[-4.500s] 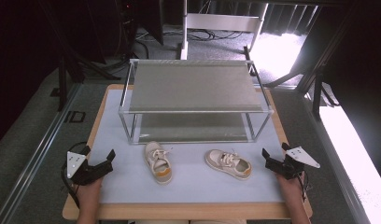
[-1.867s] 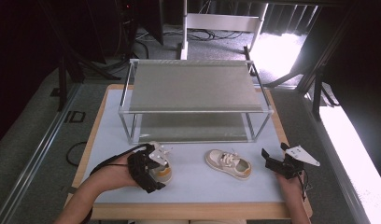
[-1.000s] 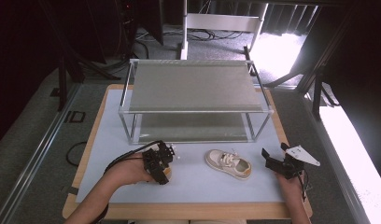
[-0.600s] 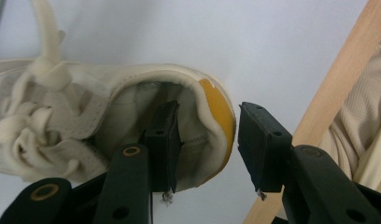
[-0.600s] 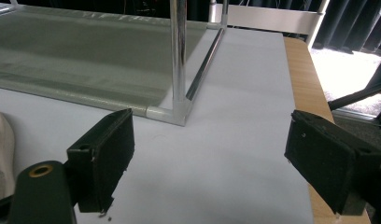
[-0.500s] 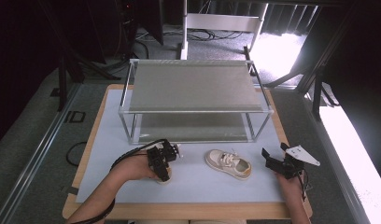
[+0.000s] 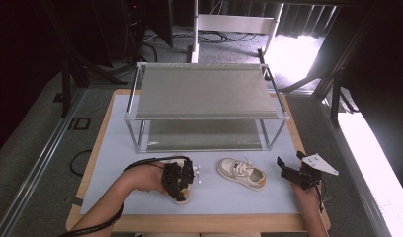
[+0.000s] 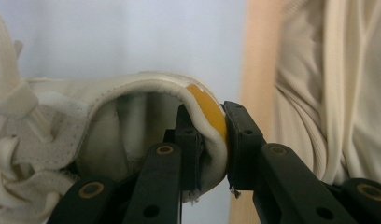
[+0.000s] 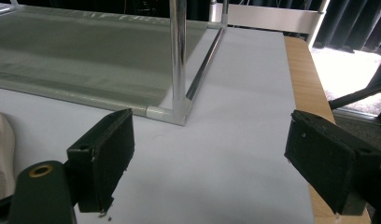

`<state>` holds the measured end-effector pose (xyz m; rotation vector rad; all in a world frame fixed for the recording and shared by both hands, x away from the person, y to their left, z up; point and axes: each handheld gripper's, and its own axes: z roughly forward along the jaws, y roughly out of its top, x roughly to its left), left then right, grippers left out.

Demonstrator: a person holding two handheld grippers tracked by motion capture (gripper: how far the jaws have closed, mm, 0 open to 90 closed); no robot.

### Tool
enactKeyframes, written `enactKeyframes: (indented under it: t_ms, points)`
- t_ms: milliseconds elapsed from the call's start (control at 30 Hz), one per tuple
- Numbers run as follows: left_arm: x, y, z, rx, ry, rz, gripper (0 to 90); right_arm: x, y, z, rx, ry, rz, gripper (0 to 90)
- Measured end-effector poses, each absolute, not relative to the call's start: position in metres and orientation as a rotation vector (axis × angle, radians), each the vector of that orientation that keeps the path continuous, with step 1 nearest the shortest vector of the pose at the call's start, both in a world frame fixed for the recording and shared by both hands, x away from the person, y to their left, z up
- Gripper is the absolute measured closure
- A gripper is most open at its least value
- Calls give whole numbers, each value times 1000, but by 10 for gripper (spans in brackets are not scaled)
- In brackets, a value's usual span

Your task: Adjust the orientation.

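A small cream shoe (image 8: 86, 121) with an orange heel tab lies at the front left of the pale mat; its sole edge (image 7: 180, 197) peeks out below my hand. My left gripper (image 8: 209, 121) (image 7: 179, 178) has just been closing and is now shut on the shoe's heel rim, one jaw inside the collar and one outside on the orange tab. A second cream shoe (image 7: 241, 174) lies on its sole to the right. My right gripper (image 7: 288, 170) (image 9: 212, 154) rests near the mat's right edge, open, with nothing between its jaws.
A two-tier metal rack (image 7: 204, 91) with grey shelves stands across the back of the mat; its front right leg (image 9: 178, 60) is close ahead of the right gripper. The wooden table edge (image 7: 199, 222) runs along the front. My sleeve (image 8: 338, 93) is behind the heel.
My left hand came in from the left edge onto the left shoe and has shifted slightly right over it. The right gripper and the second shoe have stayed put.
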<state>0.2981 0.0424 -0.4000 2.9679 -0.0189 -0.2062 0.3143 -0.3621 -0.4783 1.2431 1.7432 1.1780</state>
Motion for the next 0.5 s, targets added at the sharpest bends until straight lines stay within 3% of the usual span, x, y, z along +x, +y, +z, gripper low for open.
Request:
enactKeyframes:
  t_ms: [267, 500]
  points:
    - [295, 26, -396, 2989, -136, -122, 762, 314, -363, -478, 1248, 1740, 1187, 153]
    - [300, 29, -410, 3018, -114, -181, 738, 314, -363, -478, 1249, 1741, 1190, 153]
